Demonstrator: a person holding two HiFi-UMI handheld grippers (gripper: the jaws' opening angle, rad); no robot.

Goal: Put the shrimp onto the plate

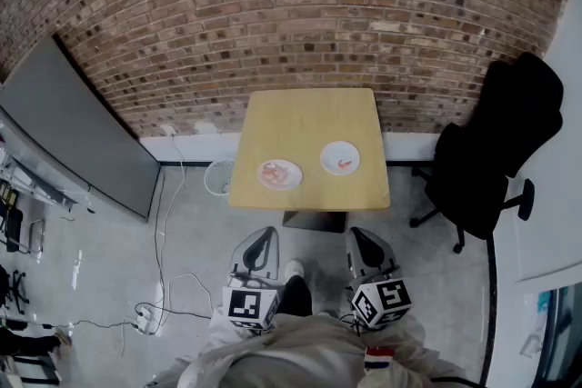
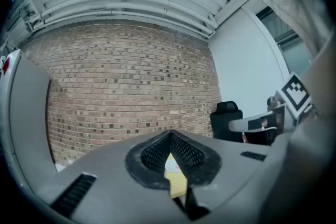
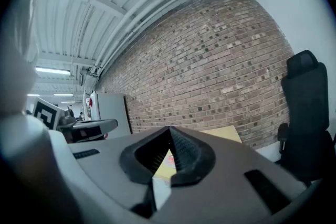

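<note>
On the yellow table [image 1: 309,118] stand two white plates. The left plate [image 1: 279,174] holds several pink shrimp [image 1: 271,171]. The right plate [image 1: 340,158] carries one shrimp [image 1: 344,164]. My left gripper [image 1: 267,233] and right gripper [image 1: 356,233] are held level, side by side, short of the table's near edge, above the floor. Both are shut with nothing between the jaws. In the left gripper view the shut jaws [image 2: 170,134] frame a sliver of plate and table. In the right gripper view the shut jaws [image 3: 169,129] point at the table [image 3: 229,133].
A brick wall [image 1: 300,4] runs behind the table. A black office chair [image 1: 491,150] stands to the right, a grey board [image 1: 73,132] leans at the left, and a white bin [image 1: 218,176] sits by the table's left leg. Cables [image 1: 164,286] lie on the floor.
</note>
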